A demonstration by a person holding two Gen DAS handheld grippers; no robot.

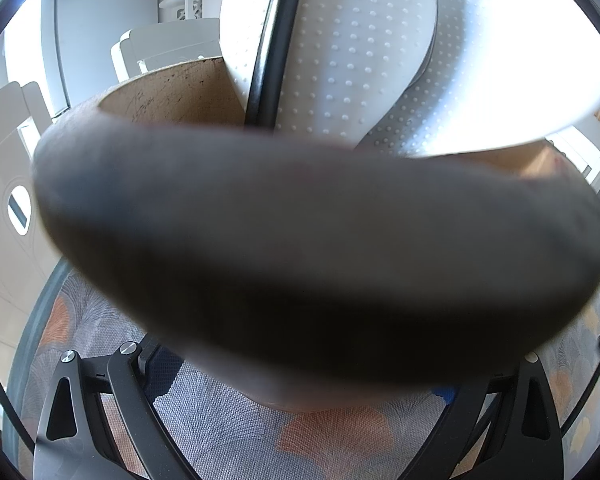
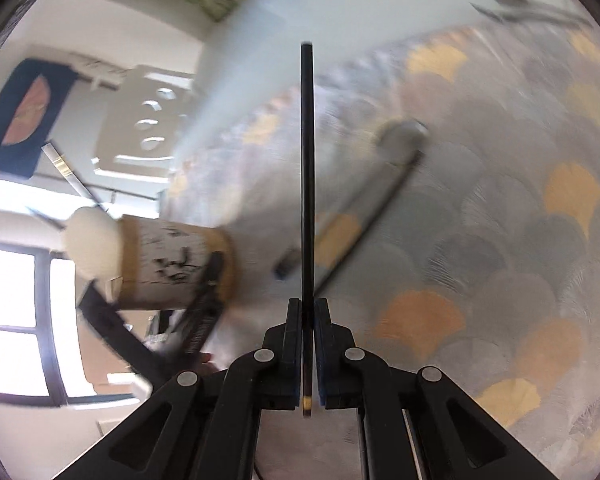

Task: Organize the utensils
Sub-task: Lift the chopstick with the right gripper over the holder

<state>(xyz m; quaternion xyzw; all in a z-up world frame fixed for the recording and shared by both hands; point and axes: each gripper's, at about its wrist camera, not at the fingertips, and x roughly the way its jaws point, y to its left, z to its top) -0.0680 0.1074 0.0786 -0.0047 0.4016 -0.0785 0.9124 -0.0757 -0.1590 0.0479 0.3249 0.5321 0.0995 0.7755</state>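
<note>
The right gripper (image 2: 308,344) was clenched on a thin black chopstick (image 2: 307,184), its pads pressed against the stick near its gold-banded butt end, so that the stick ran straight away from the jaws above the tablecloth (image 2: 520,240), a grey cloth patterned with orange and yellow fans. Beyond the chopstick on that cloth lay a long-handled utensil (image 2: 380,184) with a rounded metal end, blurred, and further off toward the far edge of the cloth lay more metal cutlery (image 2: 528,8), too smeared to name.

To the left of the chopstick, the cylindrical utensil holder (image 2: 172,264), tan with black brush writing, held white utensils (image 2: 94,240) at its mouth, with the left gripper's black fingers against its side.

In the left wrist view the left gripper (image 1: 300,392) grasped that holder (image 1: 260,248), which filled the space between the spread fingers. Inside it stood white dotted spatulas (image 1: 352,52) and a black stick (image 1: 272,40). The holder's inner wall (image 1: 168,96) was scratched.
</note>
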